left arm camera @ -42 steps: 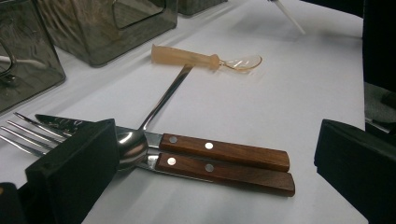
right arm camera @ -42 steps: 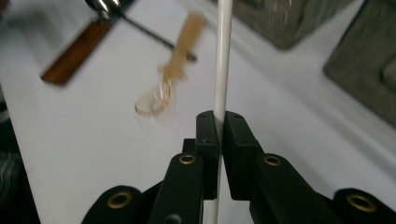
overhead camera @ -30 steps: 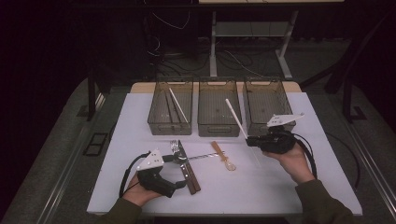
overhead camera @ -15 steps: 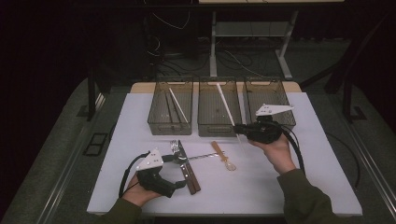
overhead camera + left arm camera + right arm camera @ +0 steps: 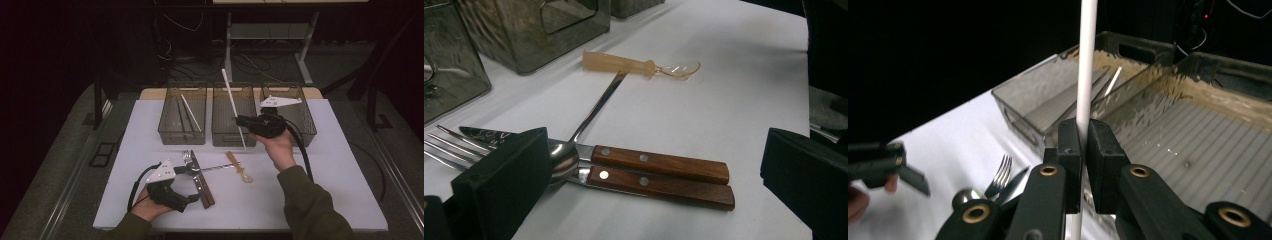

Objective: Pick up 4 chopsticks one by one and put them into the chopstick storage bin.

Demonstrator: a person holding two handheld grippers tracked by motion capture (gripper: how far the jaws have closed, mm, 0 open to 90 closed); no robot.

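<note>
- Over the middle bin at the far edge of the worktop: right tool (image 5: 239,120), jaws clamped tight on a white stick (image 5: 233,107). The grip sits partway along the stick, which stands steeply, its upper end above the bin row and its lower end hanging past the bin's near wall; held like this, it looks ready to be tipped down into a bin.
- Same grip, right gripper view: right tool (image 5: 1083,150) pads pressed flat on both sides of the white stick (image 5: 1086,60), no gap showing.
- Near the near-left corner of the worktop: left tool (image 5: 192,198), resting low in the hand, jaws wide apart and empty, aimed at the loose cutlery, apparently waiting its turn.
- Between the left tool's jaws, left gripper view: two wooden-handled knives (image 5: 659,175) side by side and touching, a metal spoon (image 5: 561,160) lying over their blades, a fork (image 5: 444,145) just beside.
- Centre of the worktop: clear plastic spoon (image 5: 239,167) with a tan handle, touching the tip of the metal spoon's handle.
- Left bin (image 5: 165,131), far edge: one white stick and dark sticks, lying lengthwise.
- Middle bin (image 5: 220,137): appears empty.
- Right bin (image 5: 307,125): contents hidden behind hand and tool.
</note>
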